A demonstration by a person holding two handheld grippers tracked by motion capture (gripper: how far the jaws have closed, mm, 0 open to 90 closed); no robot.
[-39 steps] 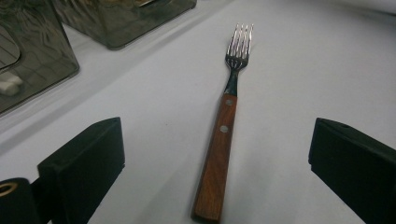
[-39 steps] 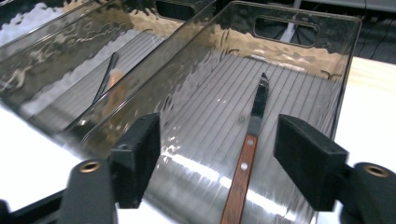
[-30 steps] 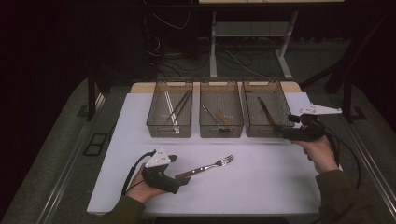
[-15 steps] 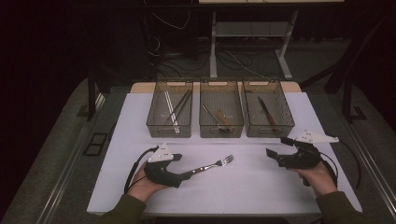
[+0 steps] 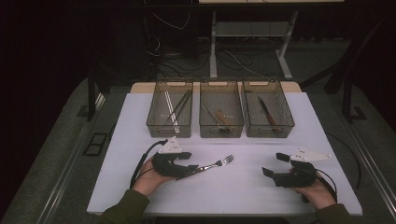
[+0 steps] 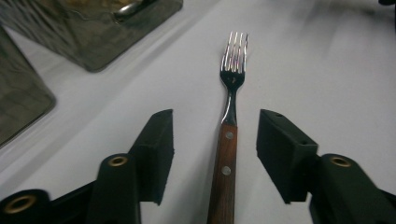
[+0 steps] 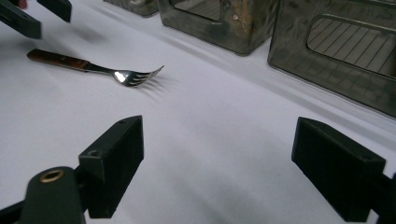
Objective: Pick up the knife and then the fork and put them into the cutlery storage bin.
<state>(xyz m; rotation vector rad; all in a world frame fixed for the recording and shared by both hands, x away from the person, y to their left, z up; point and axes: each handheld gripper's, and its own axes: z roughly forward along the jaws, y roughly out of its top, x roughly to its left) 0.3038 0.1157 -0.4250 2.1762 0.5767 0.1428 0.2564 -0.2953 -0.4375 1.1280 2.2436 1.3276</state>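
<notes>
Fork (image 6: 229,116), wood handle with rivets, shiny steel tines, flat on white table (image 5: 243,205); left gripper (image 6: 215,154) closing around handle, not touching yet. Right gripper (image 7: 219,163) near fork, gaping, nothing held. Smoky plastic bins (image 5: 221,129) behind fork hold cutlery.

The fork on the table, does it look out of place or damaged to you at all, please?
Only slightly out of place: the fork lies loose on the white table, outside the three bins. It looks undamaged.

The left hand-held gripper (image 5: 196,165) lies low, jaws just closing but still apart; the right hand-held gripper (image 5: 273,164) gapes wide.
</notes>
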